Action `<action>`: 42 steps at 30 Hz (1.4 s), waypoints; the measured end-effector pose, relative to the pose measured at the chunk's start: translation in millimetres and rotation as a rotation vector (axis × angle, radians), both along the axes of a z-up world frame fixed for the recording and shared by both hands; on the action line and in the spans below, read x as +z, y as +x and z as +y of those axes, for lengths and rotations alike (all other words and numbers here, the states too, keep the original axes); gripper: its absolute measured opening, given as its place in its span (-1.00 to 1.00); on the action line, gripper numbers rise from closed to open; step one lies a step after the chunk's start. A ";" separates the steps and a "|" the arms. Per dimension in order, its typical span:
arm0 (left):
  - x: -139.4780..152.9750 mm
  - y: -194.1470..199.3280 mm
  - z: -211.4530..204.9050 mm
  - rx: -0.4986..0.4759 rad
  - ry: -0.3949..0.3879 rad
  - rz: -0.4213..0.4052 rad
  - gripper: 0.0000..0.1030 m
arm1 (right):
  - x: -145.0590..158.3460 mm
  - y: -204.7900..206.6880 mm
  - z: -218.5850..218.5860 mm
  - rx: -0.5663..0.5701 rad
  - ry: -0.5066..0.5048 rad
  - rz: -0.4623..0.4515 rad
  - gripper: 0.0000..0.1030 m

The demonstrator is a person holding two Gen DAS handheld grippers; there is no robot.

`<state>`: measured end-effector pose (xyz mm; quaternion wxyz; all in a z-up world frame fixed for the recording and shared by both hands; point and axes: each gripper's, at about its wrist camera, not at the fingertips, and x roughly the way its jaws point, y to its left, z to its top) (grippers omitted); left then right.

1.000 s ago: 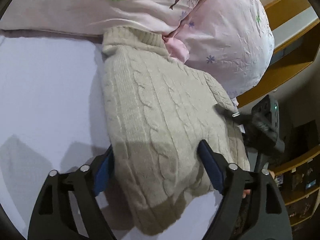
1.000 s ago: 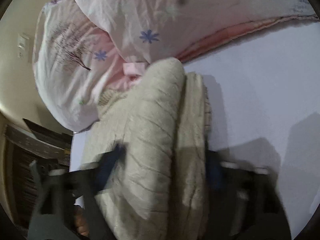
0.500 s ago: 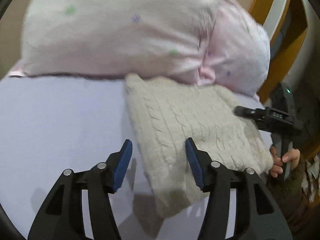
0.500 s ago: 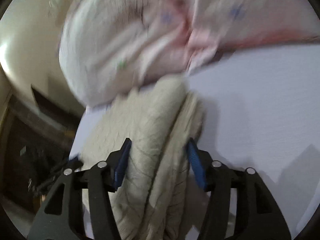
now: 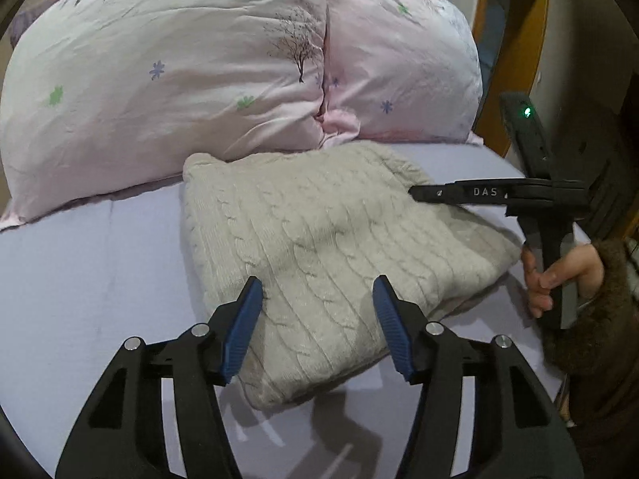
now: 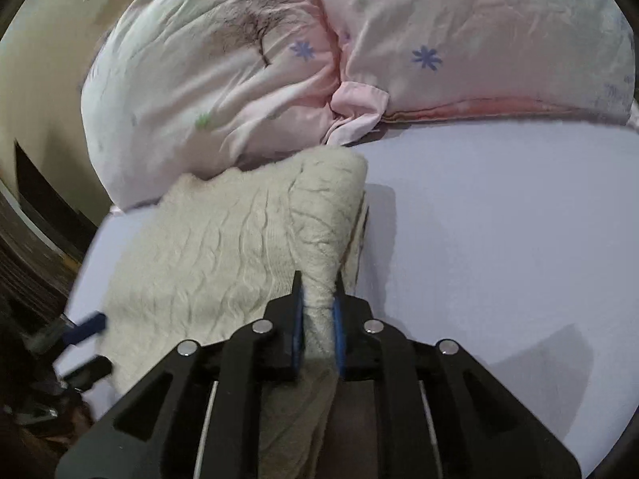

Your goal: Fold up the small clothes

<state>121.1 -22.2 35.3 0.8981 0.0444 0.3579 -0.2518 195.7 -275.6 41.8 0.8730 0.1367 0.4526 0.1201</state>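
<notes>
My right gripper (image 6: pixel 317 311), spread half a second ago, now pinches the folded cream cable-knit sweater's (image 5: pixel 319 247) edge on the lavender bedsheet (image 5: pixel 88 279); my left gripper (image 5: pixel 317 319) has backed off, wide.

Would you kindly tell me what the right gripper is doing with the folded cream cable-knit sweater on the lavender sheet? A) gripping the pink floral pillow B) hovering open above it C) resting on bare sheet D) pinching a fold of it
D: in the right wrist view, the right gripper has its blue pads closed on a raised fold of the cream cable-knit sweater.
</notes>
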 end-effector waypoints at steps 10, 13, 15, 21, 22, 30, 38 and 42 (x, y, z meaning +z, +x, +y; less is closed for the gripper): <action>-3.3 -52.6 34.1 0.237 0.033 0.027 0.91 | 51.6 -110.2 -23.0 -0.030 -0.051 -0.182 0.96; -9.6 -53.7 27.6 0.286 0.086 0.057 0.97 | 40.0 -130.8 -3.7 -0.055 -0.189 -0.119 0.96; -16.1 -48.1 20.4 0.311 0.140 0.073 0.97 | 29.9 -134.2 11.2 -0.054 -0.237 -0.089 0.96; -34.5 -35.5 16.3 0.334 0.165 0.163 0.97 | -6.4 -125.3 48.8 -0.032 -0.346 0.035 0.95; -37.0 -35.6 15.8 0.339 0.170 0.168 0.97 | -8.8 -124.0 53.1 -0.031 -0.356 0.043 0.94; -38.2 -39.1 15.4 0.335 0.183 0.146 0.97 | -11.3 -122.0 56.3 -0.032 -0.346 0.057 0.96; -38.3 -37.8 14.8 0.334 0.183 0.146 0.97 | -11.6 -128.0 59.0 -0.053 -0.350 0.043 0.97; -38.4 -37.8 15.0 0.334 0.183 0.146 0.97 | -11.6 -129.0 59.4 -0.056 -0.349 0.043 0.97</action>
